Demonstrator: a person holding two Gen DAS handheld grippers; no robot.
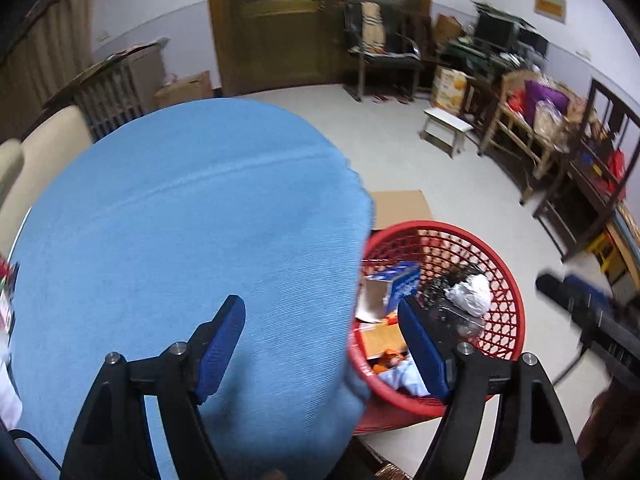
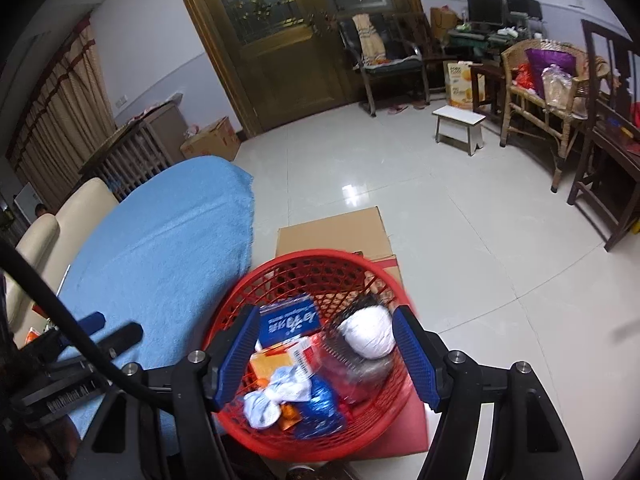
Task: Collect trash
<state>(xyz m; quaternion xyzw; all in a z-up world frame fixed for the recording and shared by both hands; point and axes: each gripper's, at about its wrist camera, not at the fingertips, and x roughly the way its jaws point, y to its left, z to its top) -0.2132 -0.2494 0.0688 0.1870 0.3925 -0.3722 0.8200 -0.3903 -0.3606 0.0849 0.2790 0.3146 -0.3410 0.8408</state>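
Left gripper: my left gripper (image 1: 322, 346) has its blue-padded jaws spread wide and nothing between them. It hangs over the near right edge of the blue cloth (image 1: 192, 240), with one finger above the cloth and the other above the basket.
Right gripper: my right gripper (image 2: 326, 354) is also spread wide and holds nothing. It hovers over the red basket (image 2: 360, 268), looking down into it.
Red basket: it is a round mesh basket standing on a flat sheet of cardboard (image 2: 332, 232) on the pale tile floor, just to the right of the blue cloth.
Trash in the basket: I see a blue printed box (image 2: 290, 320), an orange-and-white carton (image 2: 280, 360), a white crumpled ball (image 2: 370, 334), a white rag (image 2: 276, 396) and a blue wrapper (image 2: 320, 406), all piled together inside.
Blue cloth: it covers a rounded surface to the left, and its right edge hangs beside the basket.
Far side: there are a wooden door (image 2: 280, 44), a small white stool (image 2: 460, 122) and a wicker chair (image 2: 540, 92).
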